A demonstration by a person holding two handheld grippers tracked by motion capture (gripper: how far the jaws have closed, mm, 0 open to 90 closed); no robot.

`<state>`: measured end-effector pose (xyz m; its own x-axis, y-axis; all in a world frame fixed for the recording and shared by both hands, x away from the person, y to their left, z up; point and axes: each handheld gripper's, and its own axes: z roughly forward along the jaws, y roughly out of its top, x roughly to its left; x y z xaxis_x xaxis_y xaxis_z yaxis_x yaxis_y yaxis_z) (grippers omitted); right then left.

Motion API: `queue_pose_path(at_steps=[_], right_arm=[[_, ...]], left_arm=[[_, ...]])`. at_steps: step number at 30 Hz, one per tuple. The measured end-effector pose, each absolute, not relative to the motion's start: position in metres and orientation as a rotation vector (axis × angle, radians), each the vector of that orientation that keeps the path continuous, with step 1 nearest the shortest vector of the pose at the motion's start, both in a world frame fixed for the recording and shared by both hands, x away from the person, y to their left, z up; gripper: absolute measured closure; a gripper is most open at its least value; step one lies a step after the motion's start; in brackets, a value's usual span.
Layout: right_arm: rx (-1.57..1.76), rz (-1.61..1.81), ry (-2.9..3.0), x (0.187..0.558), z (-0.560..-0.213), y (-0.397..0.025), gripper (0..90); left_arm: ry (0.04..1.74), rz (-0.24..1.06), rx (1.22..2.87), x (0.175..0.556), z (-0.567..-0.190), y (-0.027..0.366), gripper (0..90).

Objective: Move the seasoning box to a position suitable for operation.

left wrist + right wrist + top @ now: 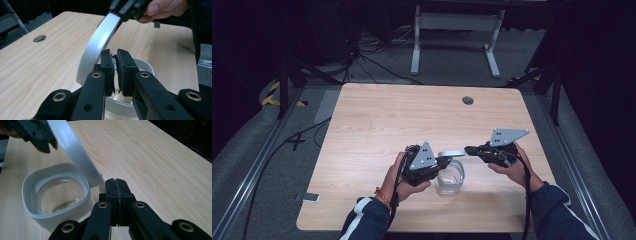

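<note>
Dark curtains and grey carpet are surrounding a pale wooden counter (377, 130), with a white-legged frame (455, 40) standing on the floor beyond its far edge and a round cable hole (468, 100) sitting near the counter's far right. Toward the near edge, slightly right of centre, a clear glass jar (450, 178) with a white squarish collar is standing upright and open. Two hands in dark sleeves with white stripes are coming in from the near side, each holding a tool. On the left, the left gripper (445, 161) is lying just beside the jar's near-left rim; in the left gripper view its jaws are pressing nearly together over the jar's white collar (143, 65), with only a thin slit between the pads, and whether they are pinching the rim cannot be told. On the right, the right gripper (468, 149) is reaching leftward, clenching the edge of a white lid (451, 153) that is hovering just above the jar's far rim. In the right gripper view the lid (75, 152) is tilting steeply, its lower edge caught between that gripper's tightly pressed jaws, beside the jar (56, 196). In the left gripper view the lid (97, 45) is arching upward from near the jar to the other tool at the top.
</note>
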<state>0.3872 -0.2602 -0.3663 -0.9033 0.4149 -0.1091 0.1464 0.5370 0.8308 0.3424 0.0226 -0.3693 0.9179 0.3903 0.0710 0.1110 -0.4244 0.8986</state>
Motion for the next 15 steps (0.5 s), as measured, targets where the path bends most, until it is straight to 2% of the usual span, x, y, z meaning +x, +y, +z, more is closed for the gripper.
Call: queue_pose_path(at_steps=[15], right_arm=[[0.514,1.263,2.479,0.377,-0.370,-0.280,89.6]], left_arm=[[0.365,0.335,1.991,0.356,-0.367,0.024,83.5]])
